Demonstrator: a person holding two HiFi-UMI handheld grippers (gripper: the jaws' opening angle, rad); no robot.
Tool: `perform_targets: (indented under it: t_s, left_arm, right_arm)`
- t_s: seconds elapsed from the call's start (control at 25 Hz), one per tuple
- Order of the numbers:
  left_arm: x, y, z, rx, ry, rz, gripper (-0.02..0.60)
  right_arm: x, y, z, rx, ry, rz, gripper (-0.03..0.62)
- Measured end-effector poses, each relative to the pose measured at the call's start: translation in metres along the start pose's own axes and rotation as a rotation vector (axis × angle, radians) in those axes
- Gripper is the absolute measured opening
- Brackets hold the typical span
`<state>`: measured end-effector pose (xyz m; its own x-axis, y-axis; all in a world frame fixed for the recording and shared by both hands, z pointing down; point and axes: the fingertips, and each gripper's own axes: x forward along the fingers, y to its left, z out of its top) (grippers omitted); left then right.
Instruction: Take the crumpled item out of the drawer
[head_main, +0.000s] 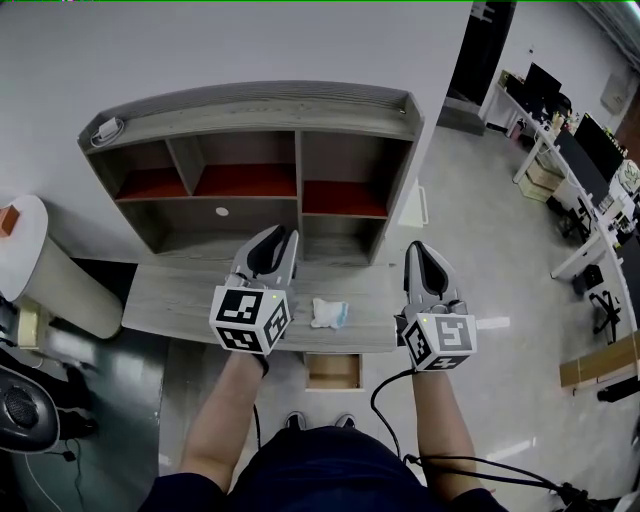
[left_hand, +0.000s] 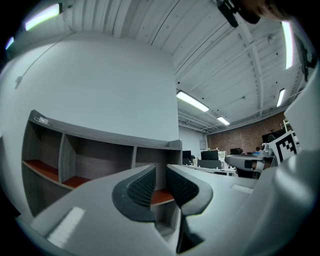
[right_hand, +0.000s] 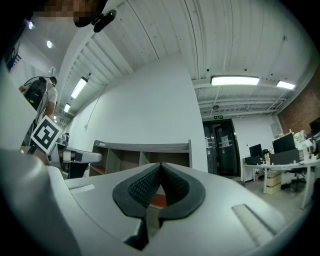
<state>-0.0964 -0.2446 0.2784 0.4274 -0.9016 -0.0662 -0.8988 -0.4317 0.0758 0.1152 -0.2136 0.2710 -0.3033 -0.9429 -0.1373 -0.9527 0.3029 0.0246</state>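
The crumpled white item (head_main: 328, 313) lies on the grey desk top (head_main: 180, 300), between my two grippers and touching neither. Below the desk's front edge a small wooden drawer (head_main: 333, 371) stands pulled out, and its inside looks bare. My left gripper (head_main: 278, 238) (left_hand: 161, 170) hovers over the desk to the left of the item, jaws open by a narrow gap with nothing in them. My right gripper (head_main: 418, 247) (right_hand: 161, 167) is held to the right of the item, its pads meeting at the tips, empty. Both point towards the shelf unit.
A grey shelf unit (head_main: 300, 115) with red-floored compartments stands at the back of the desk against the wall, with a white charger (head_main: 108, 128) on top. A white round object (head_main: 40, 260) sits to the left. Office desks with monitors (head_main: 590, 160) fill the far right.
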Motion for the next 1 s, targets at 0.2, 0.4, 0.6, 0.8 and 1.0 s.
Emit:
perform_targets:
  t_s: [0.2, 0.4, 0.6, 0.8, 1.0]
  left_arm:
    - [0.0020, -0.0006, -0.0059, -0.003, 0.018, 0.001, 0.066]
    - [0.0032, -0.0016, -0.0072, -0.002, 0.021, 0.001, 0.066]
    - [0.0049, -0.0018, -0.0059, 0.000, 0.024, 0.002, 0.066]
    - [0.0065, -0.0036, -0.0085, 0.002, 0.033, 0.004, 0.066]
    - [0.0072, -0.0032, -0.0108, -0.001, 0.039, 0.010, 0.066]
  right_arm:
    - [-0.0001, -0.0005, -0.0043, 0.009, 0.005, 0.009, 0.006]
    - [0.0005, -0.0008, -0.0053, 0.006, 0.009, 0.017, 0.006]
    - [0.0030, -0.0008, -0.0048, 0.004, 0.014, 0.025, 0.006]
    - [0.0041, -0.0025, -0.0077, 0.011, 0.022, 0.030, 0.006]
    - [0.0054, -0.0039, -0.0086, 0.015, 0.023, 0.034, 0.006]
